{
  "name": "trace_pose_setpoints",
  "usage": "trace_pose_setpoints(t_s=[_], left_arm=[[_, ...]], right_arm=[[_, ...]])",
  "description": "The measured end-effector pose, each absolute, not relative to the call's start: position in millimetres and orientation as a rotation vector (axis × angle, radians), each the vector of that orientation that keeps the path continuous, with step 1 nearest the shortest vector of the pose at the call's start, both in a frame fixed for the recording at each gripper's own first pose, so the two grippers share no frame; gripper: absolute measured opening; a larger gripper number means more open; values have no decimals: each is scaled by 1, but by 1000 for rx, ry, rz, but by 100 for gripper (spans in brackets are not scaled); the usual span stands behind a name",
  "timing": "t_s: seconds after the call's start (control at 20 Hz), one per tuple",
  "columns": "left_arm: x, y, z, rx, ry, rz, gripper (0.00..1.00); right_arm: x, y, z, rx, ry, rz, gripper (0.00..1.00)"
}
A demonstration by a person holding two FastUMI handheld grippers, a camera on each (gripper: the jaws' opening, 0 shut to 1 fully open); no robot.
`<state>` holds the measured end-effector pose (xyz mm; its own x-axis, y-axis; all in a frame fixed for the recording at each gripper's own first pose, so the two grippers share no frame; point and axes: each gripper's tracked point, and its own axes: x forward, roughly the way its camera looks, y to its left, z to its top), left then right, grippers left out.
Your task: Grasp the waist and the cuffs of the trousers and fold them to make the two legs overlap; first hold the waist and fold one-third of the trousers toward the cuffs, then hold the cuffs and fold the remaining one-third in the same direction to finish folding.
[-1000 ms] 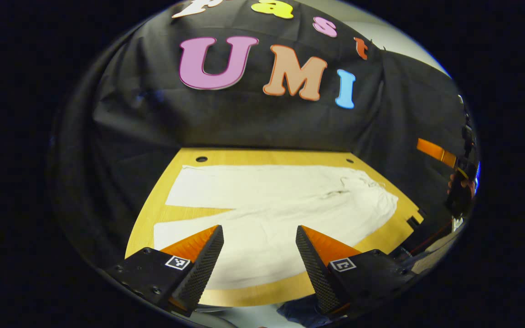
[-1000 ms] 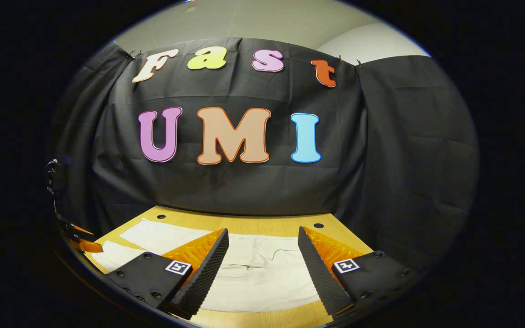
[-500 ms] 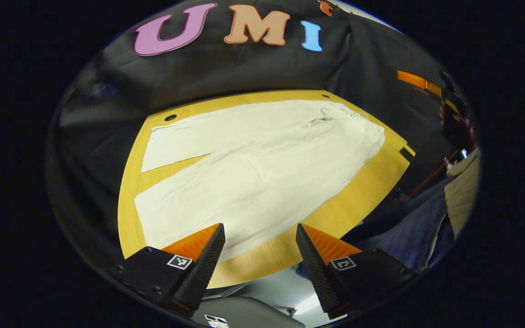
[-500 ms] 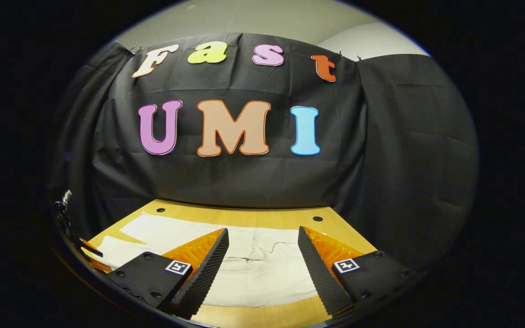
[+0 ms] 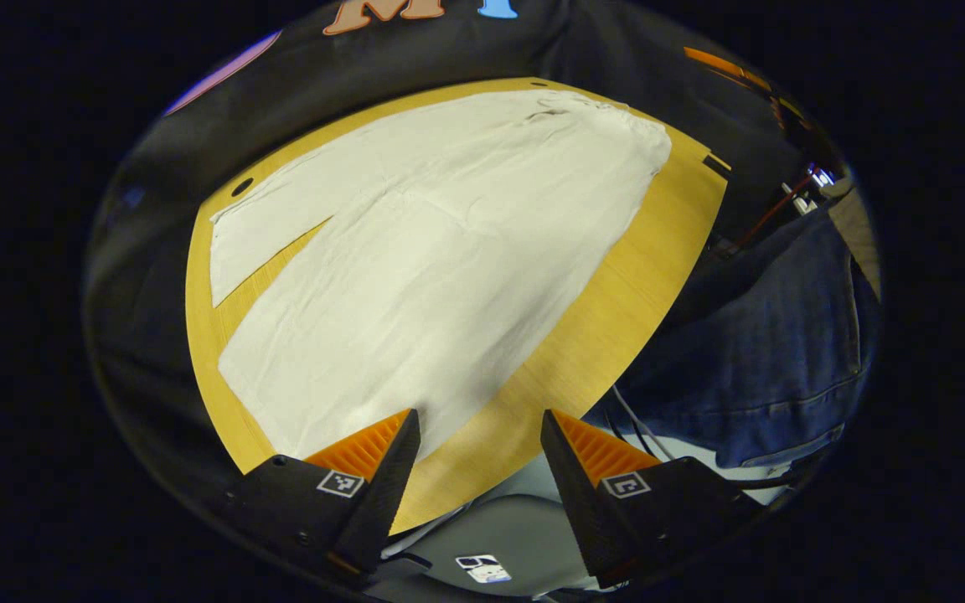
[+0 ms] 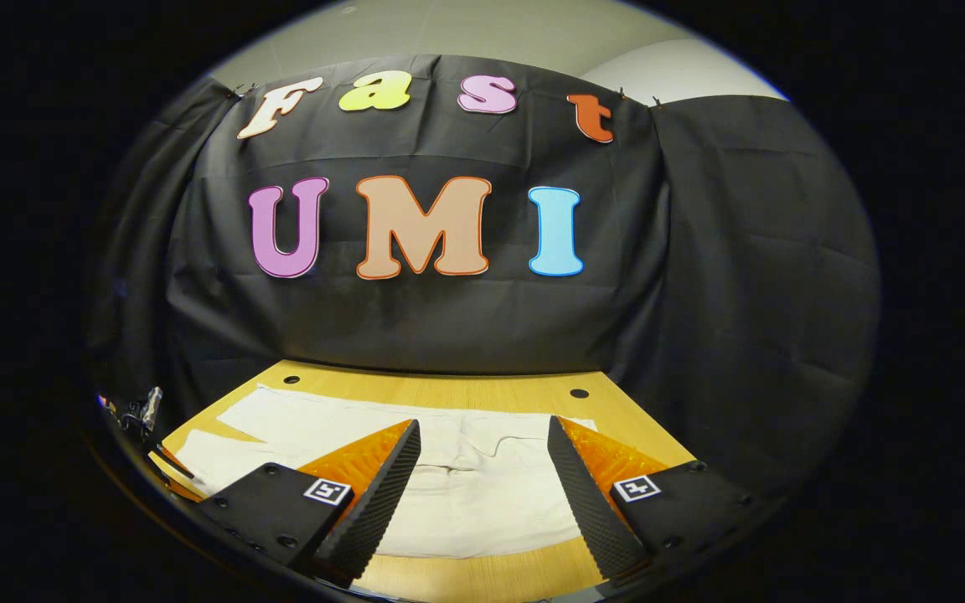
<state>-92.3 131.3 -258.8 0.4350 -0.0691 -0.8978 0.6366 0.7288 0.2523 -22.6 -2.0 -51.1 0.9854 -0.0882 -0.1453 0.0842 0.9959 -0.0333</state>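
Lying flat on the wooden table (image 5: 616, 301), the white trousers (image 5: 415, 276) have legs spread apart. Left gripper (image 5: 476, 452) and right gripper (image 6: 482, 461) hover above, fingers apart, holding nothing.

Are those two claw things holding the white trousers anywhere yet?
No. Both the left gripper and right gripper are open, holding nothing; the trousers lie flat on the table.

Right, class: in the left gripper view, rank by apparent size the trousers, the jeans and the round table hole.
1. trousers
2. jeans, though nearness to the camera enlarges them
3. table hole
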Motion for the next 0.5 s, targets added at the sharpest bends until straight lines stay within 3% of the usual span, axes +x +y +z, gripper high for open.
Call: trace_pose_setpoints(t_s=[0.5], left_arm=[[-88,157,-270,774,1192,-553,72]], right_arm=[[-21,-12,-66,-38,199,-96,98]])
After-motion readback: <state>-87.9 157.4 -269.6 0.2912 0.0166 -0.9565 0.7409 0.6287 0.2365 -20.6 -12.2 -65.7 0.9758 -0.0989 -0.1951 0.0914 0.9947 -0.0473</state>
